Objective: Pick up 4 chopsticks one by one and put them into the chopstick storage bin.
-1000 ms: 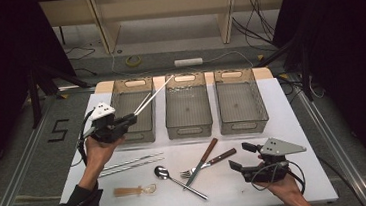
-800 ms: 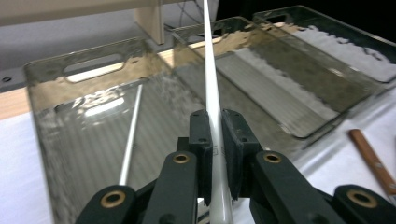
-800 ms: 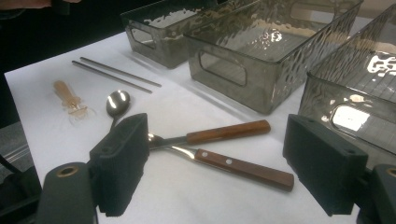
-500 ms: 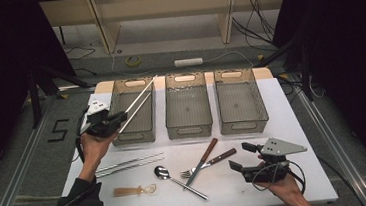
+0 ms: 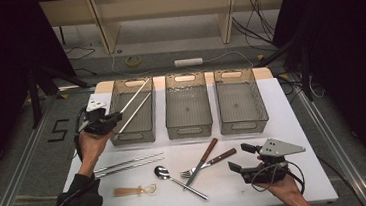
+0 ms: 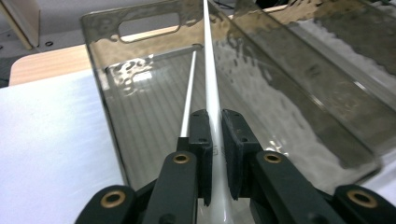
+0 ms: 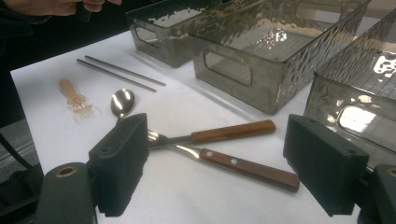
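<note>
The left gripper is clamped on a pair of white chopsticks, angling their tips into the leftmost bin. Placing is underway; next, lower and release. The right gripper rests open and empty near the wooden-handled cutlery.

A dark sleeve is worn on the left forearm, reaching to the wrist. The left gripper is built of black parts and is topped by a small white plate; a black cable is looped beneath it. In its own view, two flat black pads with small screw holes are seen, carried on black links pinned with brass-coloured rivets. The right gripper is black as well, is topped by a grey three-cornered plate, and is trailed by coiled black cable. Its blocky black pads are set with small recessed screws.
</note>
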`<state>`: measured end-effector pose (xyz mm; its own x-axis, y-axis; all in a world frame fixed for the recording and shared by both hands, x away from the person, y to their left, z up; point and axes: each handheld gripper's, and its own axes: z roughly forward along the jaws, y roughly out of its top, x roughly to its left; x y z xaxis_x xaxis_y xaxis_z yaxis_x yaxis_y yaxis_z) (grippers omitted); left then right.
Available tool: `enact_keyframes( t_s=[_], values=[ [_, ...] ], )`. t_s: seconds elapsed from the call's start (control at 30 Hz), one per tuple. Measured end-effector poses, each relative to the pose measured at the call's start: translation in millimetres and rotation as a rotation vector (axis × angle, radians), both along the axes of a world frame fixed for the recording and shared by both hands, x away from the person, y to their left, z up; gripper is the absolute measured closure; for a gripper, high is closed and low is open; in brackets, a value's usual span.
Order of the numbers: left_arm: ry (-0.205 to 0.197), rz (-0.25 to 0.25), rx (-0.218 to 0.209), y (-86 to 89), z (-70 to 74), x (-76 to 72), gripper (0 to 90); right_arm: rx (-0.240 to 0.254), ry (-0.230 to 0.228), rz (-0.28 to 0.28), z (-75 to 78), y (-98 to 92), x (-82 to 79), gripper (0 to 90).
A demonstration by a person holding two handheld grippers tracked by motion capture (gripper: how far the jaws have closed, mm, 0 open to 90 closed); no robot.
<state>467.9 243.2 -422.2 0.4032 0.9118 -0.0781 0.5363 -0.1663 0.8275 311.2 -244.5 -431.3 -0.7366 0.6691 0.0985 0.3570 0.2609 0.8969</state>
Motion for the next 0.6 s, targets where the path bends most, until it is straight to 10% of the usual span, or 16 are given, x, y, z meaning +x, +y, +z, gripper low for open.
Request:
enact_keyframes(
  t_s=[0.6],
  values=[
    [0.039, 0.04, -0.026, -2.1, -6.9, 11.7, 67.9, -0.003, 0.005, 0.013, 0.1, 1.3, 0.5, 23.8]
  ],
)
